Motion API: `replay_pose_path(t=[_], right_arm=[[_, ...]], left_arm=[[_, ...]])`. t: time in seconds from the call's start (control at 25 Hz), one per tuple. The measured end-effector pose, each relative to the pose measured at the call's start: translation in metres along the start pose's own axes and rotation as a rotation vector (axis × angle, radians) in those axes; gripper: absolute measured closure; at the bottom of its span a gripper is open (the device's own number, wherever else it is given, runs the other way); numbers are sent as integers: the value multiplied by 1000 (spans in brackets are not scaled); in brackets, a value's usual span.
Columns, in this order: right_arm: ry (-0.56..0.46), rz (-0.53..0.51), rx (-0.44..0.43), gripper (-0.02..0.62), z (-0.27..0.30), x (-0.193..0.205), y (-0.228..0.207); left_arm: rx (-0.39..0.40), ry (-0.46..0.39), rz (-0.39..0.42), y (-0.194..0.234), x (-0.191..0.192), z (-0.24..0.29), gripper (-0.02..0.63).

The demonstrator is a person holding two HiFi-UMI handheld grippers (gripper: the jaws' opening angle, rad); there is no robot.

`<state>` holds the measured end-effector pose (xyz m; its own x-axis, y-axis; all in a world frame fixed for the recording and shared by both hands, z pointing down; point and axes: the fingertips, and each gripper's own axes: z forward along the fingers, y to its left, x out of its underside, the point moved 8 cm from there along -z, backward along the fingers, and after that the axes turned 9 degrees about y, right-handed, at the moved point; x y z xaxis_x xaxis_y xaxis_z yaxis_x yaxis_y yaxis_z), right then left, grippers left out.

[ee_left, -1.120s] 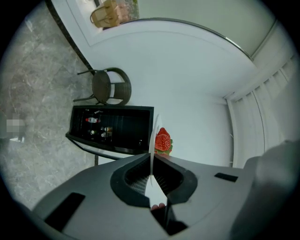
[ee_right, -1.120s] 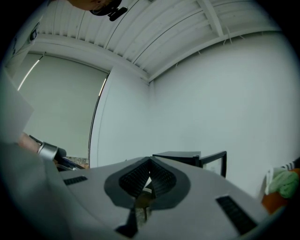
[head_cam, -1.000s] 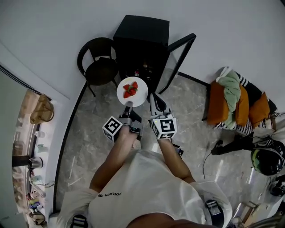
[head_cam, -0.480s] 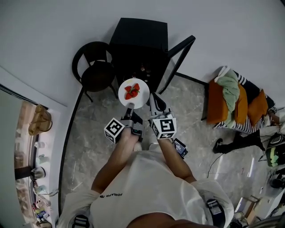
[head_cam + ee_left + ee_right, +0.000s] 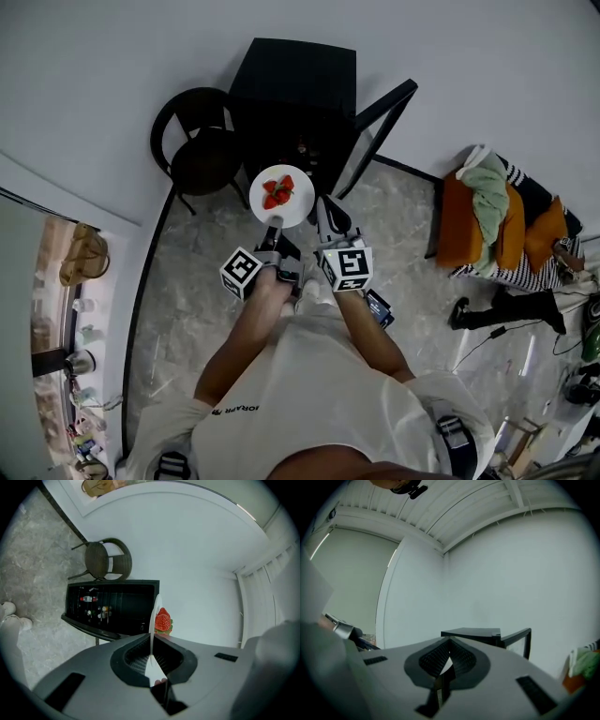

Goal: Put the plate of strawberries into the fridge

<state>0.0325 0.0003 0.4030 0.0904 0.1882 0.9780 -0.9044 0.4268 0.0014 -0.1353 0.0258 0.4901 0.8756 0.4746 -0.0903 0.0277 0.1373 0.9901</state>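
Note:
A white plate (image 5: 281, 195) with red strawberries (image 5: 277, 192) hangs level in front of the open black fridge (image 5: 300, 89). My left gripper (image 5: 273, 228) is shut on the plate's near rim. In the left gripper view the plate (image 5: 153, 613) shows edge-on between the pads, with the strawberries (image 5: 162, 620) beyond. The fridge (image 5: 110, 603) there shows bottles on its shelves. My right gripper (image 5: 327, 216) hovers just right of the plate, jaws together with nothing in them. The right gripper (image 5: 449, 654) points at the fridge's top (image 5: 471, 633) and the white wall.
The fridge door (image 5: 380, 112) swings open to the right. A round black chair (image 5: 192, 150) stands left of the fridge. An orange seat with a green cloth (image 5: 497, 211) and a person's legs (image 5: 506, 305) are at the right. A cluttered shelf (image 5: 75, 281) runs along the left.
The plate and both grippers keep almost the same place before the fridge. The head view has shifted slightly, and the person at the right edge has moved further out of view.

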Motion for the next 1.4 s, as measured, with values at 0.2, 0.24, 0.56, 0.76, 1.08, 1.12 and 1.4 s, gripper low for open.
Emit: replay_pose_path(t=[0.2,0.24,0.56,0.76,1.08,1.12,1.4], right_arm=[[9,10,-16,583,17,0,-21],[10,11,-17,583,18,1,-23],[9,12,-40,583,32,5,-57],[16,18,-58,583,45,11,-64],[21,30,-29,583,70,17,-70],[27,29,-26,583,72,19,-70],[30,14,-15,583,88,32,-70]], left_arm=[[1,-14,-16,3,1,25,595],[-1,-16,-16,3,1,28,595],[-5,-44,-18,2,10,65,595],[-17,-46,-40,8,11,78,595],[-48,-21,-37,18,-5,101,595],[-52,-18,-37,20,-7,103,595],[-75,7,-18,38,-31,117,595]])
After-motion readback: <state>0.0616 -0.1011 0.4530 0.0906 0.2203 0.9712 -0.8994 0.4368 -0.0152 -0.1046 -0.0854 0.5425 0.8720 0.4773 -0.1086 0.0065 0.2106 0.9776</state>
